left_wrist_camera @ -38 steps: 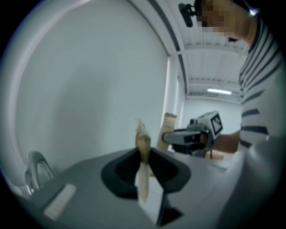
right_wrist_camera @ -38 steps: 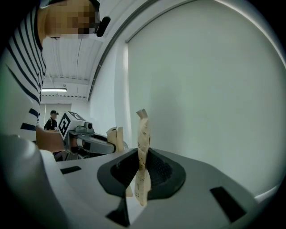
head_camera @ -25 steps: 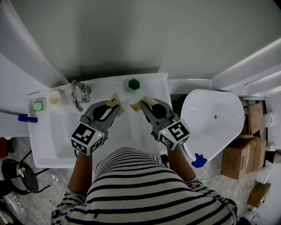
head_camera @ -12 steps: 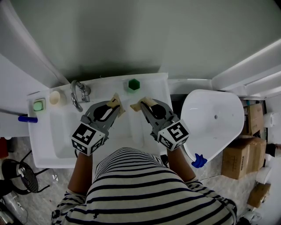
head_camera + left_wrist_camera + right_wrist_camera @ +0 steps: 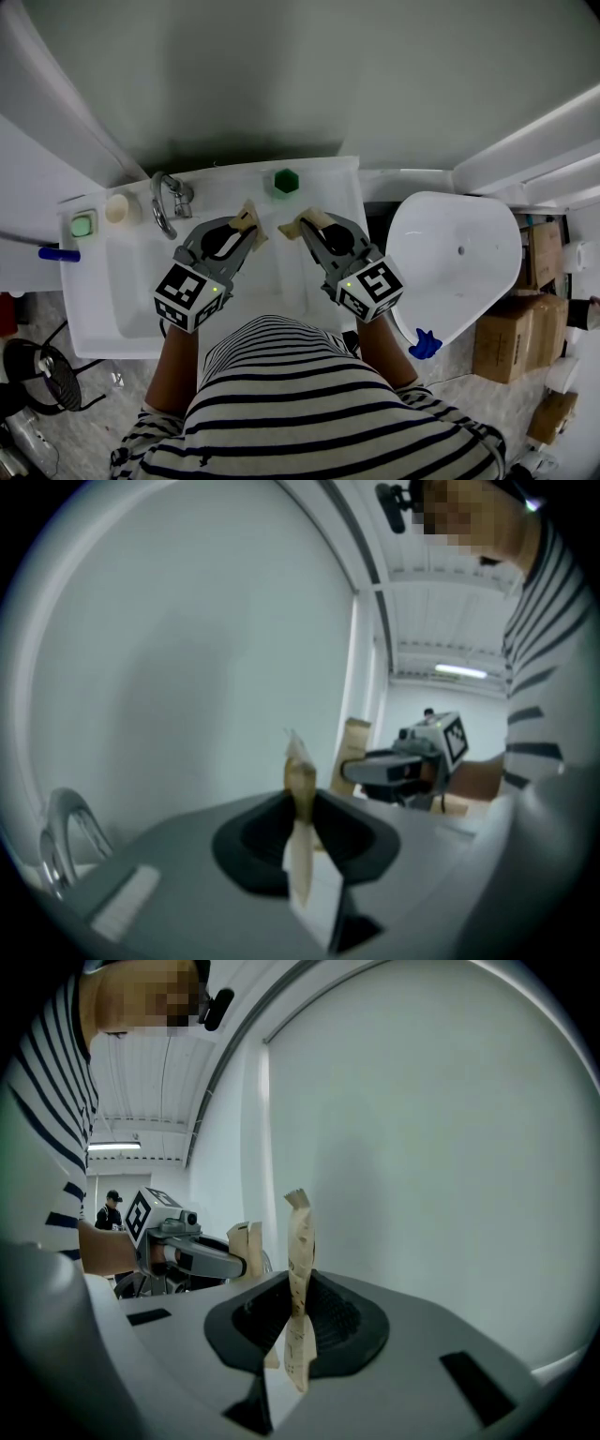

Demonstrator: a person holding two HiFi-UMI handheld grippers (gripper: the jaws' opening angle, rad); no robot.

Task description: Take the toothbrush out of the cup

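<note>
Only the head view shows the green cup [image 5: 285, 180] at the sink's [image 5: 98, 314] back edge. The left gripper [image 5: 249, 219] and right gripper [image 5: 292, 223] (their own views face bare wall [image 5: 187, 667]) sit clenched, empty.

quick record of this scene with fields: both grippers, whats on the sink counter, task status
left gripper: jaws together, empty, above the sink
right gripper: jaws together, empty, close beside the left one
faucet: back left of the counter
green cup: back edge of the counter, just beyond both grippers, untouched
toothbrush: cannot make it out
task status: not begun
</note>
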